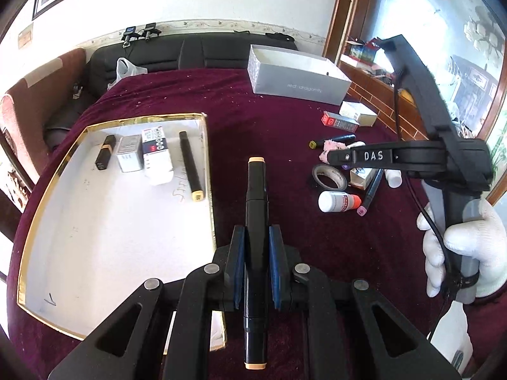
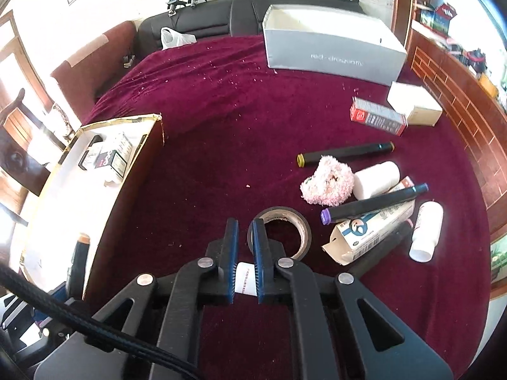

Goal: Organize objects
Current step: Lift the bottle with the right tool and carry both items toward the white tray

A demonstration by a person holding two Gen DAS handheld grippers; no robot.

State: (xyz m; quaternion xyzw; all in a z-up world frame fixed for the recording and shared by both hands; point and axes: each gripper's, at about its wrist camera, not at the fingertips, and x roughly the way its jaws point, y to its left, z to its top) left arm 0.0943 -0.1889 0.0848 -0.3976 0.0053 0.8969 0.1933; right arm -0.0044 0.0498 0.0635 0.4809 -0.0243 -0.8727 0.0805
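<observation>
The left gripper (image 1: 256, 262) pinches a slim black marker (image 1: 256, 237) between its blue ribbed pads; the marker is a smooth straight stick with a peach cap at each end, held lengthwise above the dark red velvet cloth (image 1: 269, 120), just beside the right rim of the shallow white tray (image 1: 95, 221) with a gold edge. In the tray's far end lie a black lipstick tube (image 1: 105, 152), two small printed cartons and another black marker (image 1: 191, 166), side by side.

The right gripper (image 2: 244, 247) holds nothing; its fingers stand a little apart over the cloth, with a roll of tape (image 2: 285, 232) partly behind the right one. To the right of the tape sits a loose heap: a fluffy pink puff (image 2: 326, 185), a white cylinder (image 2: 377, 180), a purple-capped marker (image 2: 374, 204) resting across an open carton (image 2: 367, 234), and a white bottle (image 2: 426, 231). Farther back lie a black marker with a yellow end (image 2: 345, 154), a red-ended box (image 2: 377, 116) and a large grey cardboard box (image 2: 332, 47).
</observation>
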